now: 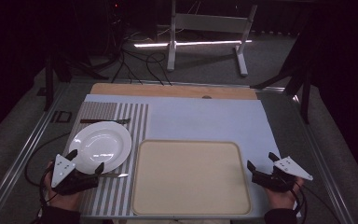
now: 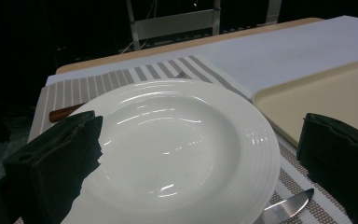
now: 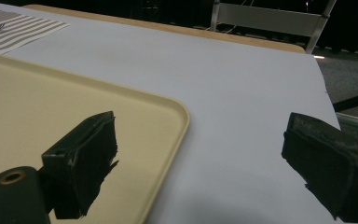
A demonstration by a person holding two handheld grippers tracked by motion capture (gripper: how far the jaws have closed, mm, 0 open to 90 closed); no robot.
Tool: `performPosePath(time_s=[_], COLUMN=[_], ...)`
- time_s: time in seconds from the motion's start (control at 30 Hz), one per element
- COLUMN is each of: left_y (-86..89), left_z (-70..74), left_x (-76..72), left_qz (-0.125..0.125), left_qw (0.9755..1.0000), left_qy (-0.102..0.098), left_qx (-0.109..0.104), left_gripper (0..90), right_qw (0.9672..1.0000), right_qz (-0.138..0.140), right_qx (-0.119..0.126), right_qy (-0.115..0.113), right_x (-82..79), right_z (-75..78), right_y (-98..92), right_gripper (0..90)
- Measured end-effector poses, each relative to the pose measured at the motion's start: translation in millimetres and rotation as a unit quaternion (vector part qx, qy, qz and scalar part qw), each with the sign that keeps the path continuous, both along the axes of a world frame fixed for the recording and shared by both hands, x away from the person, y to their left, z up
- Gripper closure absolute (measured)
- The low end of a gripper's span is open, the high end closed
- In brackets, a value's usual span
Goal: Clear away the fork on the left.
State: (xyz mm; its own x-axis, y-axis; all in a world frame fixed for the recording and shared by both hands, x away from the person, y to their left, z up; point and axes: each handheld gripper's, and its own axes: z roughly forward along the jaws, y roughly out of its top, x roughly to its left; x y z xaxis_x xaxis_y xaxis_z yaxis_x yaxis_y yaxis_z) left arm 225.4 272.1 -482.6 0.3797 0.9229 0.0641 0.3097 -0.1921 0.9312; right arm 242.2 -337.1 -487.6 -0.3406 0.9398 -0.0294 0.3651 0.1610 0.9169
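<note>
A white plate rests on a grey striped placemat at the table's left. A fork lies beyond it and a knife at its near side. My left gripper stands open at the plate's near edge, jaws spread wide on either side of the rim, touching nothing I can see. My right gripper is open with nothing between its jaws, beside the right edge of an empty beige tray.
A pale blue cloth covers the wooden table. Metal rails run along both table sides. Behind stand a white frame and floor cables.
</note>
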Motion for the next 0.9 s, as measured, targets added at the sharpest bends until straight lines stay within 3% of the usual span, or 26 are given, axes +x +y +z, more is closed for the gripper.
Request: performPosePath(time_s=[0.53,0.9], left_y=[3.1,7.7], left_z=[-0.6,1.6], left_x=[-1.0,-0.1], left_qz=[0.005,0.009], left_qw=[1.0,0.9998], left_qy=[-0.003,-0.001], left_qx=[-0.004,-0.019], left_gripper=[0.0,0.0], right_qw=[0.9999,0.9998], right_qz=[0.003,0.014], right_qx=[0.003,0.007], right_qy=[-0.012,-0.015], right_x=[-3.5,-4.0], right_z=[-0.4,-1.4], right_y=[0.4,1.6], right_gripper=[9.3,9.2])
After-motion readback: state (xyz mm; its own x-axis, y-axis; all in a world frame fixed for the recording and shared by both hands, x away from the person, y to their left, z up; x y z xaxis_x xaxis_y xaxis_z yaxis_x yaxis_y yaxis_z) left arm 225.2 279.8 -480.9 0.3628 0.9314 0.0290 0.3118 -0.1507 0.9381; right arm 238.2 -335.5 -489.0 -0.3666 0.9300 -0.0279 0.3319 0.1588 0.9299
